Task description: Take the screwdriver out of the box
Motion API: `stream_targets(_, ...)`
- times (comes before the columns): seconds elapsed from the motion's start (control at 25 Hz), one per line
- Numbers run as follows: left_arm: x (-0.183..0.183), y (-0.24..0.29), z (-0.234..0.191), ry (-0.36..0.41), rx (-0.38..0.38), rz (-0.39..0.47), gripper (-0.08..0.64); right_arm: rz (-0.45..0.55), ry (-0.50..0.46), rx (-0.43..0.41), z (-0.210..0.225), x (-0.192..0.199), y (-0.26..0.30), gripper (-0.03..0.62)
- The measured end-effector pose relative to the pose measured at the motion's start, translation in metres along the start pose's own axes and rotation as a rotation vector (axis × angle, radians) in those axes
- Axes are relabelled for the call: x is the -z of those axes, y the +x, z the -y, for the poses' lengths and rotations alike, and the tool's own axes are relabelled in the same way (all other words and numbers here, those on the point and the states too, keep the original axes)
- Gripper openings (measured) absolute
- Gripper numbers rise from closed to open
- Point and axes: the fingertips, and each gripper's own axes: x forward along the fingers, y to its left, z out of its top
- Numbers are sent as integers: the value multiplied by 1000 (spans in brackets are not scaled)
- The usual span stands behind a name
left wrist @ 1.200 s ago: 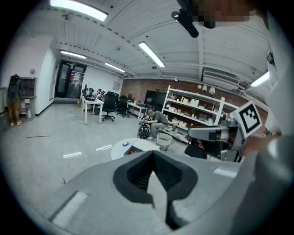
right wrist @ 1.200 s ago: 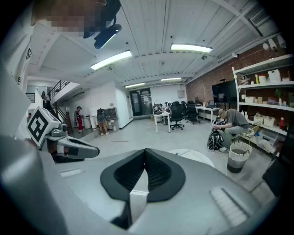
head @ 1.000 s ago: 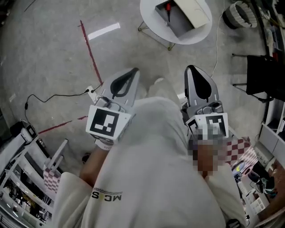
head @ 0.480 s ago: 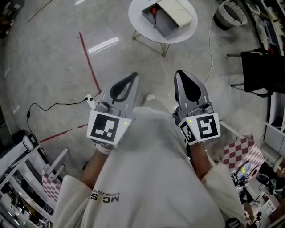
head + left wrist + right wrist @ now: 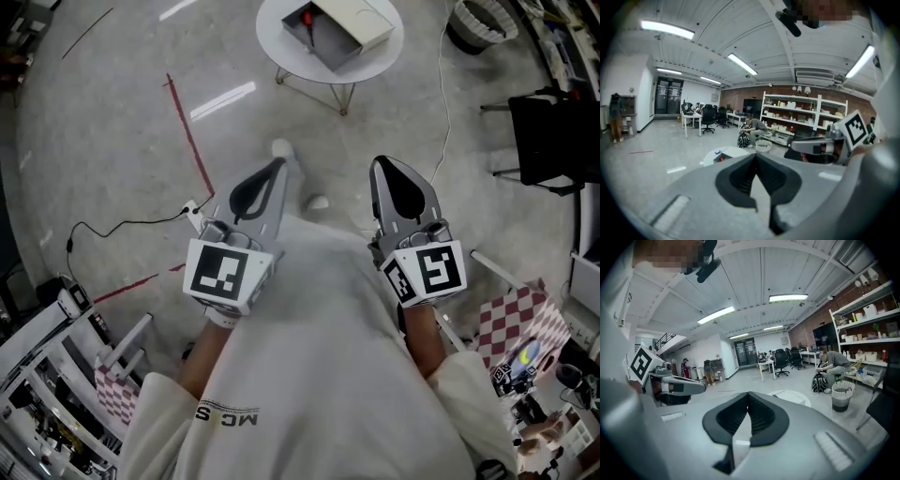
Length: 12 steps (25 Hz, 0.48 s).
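Approach continued — shoe (image 5: 281, 148) stepped forward; left tongs (image 5: 278, 162) and right tongs (image 5: 384, 162) both pressed together, empty. Screwdriver (image 5: 305, 16) lay in the box (image 5: 339, 36) on the round tabletop (image 5: 279, 52), well ahead — nothing grasped yet.

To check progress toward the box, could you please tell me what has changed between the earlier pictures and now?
In the head view the round table with the box has shifted left in frame; the person seems to be walking. Nothing was gripped or released. Unchanged: left gripper and right gripper shut, empty, held out in front; screwdriver in the box.
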Motion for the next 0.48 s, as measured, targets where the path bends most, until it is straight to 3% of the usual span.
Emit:
stream_targets(0.2,-4,30,-15,7,-18,-10,0,2,-11,-26,17,-4,21,-2)
stream_targets(0.48,-39,93,-82,-1,-6,-18,0,-27,-13,-53,44,-32,112,-2)
